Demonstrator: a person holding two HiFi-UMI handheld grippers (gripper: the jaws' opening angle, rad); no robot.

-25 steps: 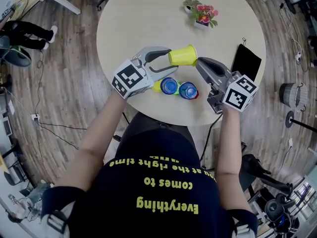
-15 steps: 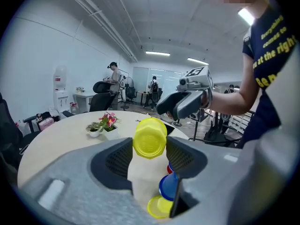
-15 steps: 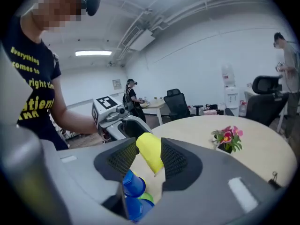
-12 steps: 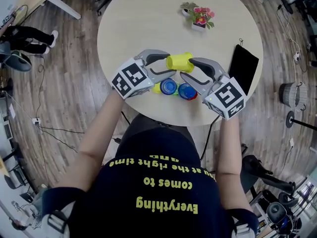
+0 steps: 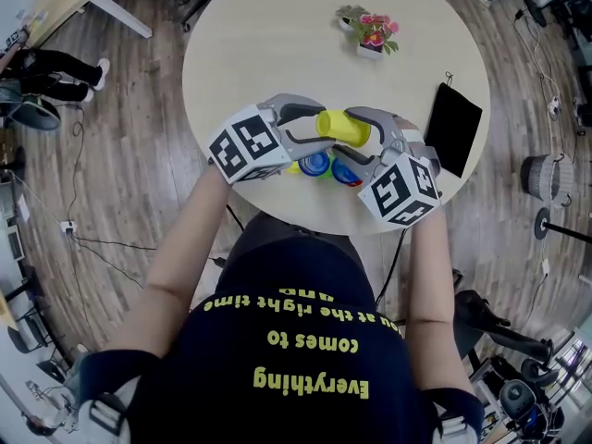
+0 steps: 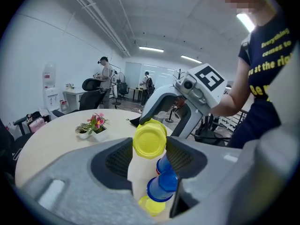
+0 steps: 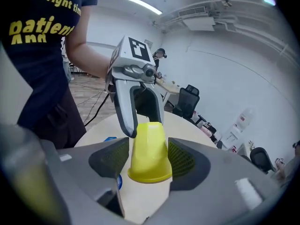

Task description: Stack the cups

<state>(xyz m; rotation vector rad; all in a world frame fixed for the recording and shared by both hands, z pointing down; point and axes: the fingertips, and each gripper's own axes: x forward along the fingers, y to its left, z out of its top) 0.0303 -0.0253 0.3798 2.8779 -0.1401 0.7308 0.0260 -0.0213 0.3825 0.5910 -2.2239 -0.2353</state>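
Over the round pale counter (image 5: 268, 35), the right gripper (image 5: 351, 135) had rolled over and moved in since a second earlier, when its clenched tips merely pointed at the cup's mouth. Its jaws had just been opening and now straddled the wide rim end without clearly pressing on it. The left gripper (image 5: 313, 128) grasped the yellow cup (image 5: 342, 127) by its base end, holding it on its side above the counter's near edge (mouth toward the right gripper). The cup was plain, glossy and tapered. Beneath it, blue cups (image 5: 315, 163) lay on the counter.
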